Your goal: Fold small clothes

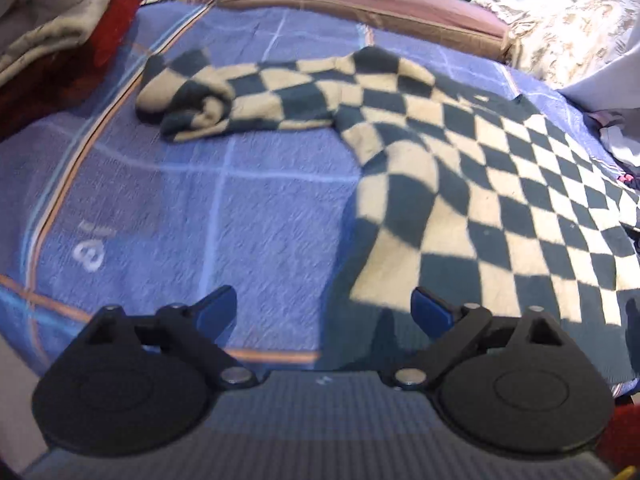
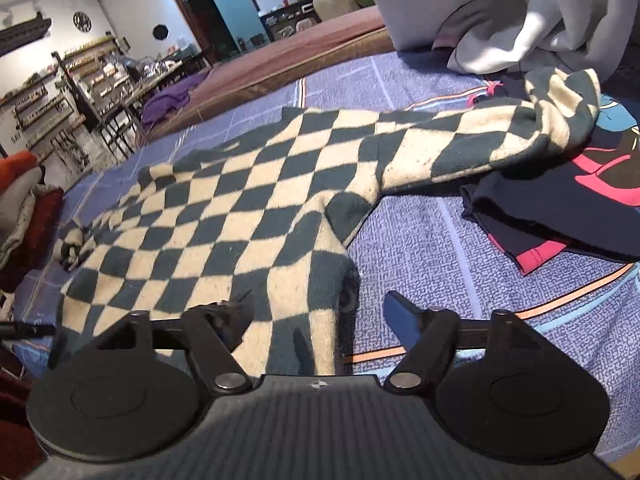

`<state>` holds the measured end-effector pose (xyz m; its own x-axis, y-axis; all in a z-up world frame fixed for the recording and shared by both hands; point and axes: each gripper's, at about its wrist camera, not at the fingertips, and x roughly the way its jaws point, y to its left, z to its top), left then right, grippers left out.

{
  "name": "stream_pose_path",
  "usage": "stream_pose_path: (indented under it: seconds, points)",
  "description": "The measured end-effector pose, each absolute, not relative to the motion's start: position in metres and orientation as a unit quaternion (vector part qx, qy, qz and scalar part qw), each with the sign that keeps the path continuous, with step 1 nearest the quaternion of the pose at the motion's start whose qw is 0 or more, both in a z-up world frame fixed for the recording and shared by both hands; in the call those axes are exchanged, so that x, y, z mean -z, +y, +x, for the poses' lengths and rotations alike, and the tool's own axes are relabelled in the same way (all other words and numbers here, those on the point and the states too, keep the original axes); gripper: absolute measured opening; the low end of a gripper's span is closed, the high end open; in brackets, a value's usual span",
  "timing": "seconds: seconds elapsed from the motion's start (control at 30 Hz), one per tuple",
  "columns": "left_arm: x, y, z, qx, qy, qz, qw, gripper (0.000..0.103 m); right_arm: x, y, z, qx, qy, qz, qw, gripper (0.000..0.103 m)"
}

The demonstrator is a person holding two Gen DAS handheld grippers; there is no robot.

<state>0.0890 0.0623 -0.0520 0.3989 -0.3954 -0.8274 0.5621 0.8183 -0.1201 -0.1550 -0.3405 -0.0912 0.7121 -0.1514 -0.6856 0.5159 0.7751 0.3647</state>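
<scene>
While both grippers gape empty, the checkered sweater (image 1: 500, 168) lies just ahead.

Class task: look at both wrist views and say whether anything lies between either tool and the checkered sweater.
Nothing visible does. The left tool hangs open at the checkered sweater hem's left corner; the right tool stands open over its other corner. Only the blue bedspread lies around.

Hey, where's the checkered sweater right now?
The checkered sweater lies spread flat on the blue bedspread, in front of both open grippers. In the right wrist view one sleeve reaches right onto a dark navy and pink garment.
</scene>
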Motion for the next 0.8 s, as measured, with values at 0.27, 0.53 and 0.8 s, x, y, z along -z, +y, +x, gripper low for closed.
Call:
stream_pose_path:
  seconds: [0.27, 0.53, 0.8]
  points:
    - [0.065, 0.032, 0.087, 0.323, 0.501, 0.158, 0.787, 0.005, 0.106, -0.338, -0.144, 0.155, 0.396, 0.252, 0.869, 0.032]
    - [0.041, 0.047, 0.092, 0.271, 0.457, 0.321, 0.784, 0.06, 0.063, -0.383, -0.147, 0.167, 0.361, 0.251, 0.882, 0.103]
    - [-0.02, -0.071, 0.2, 0.363, 0.221, 0.314, 0.849, 0.103, 0.031, -0.454, -0.019, 0.069, 0.333, 0.196, 0.92, 0.103]
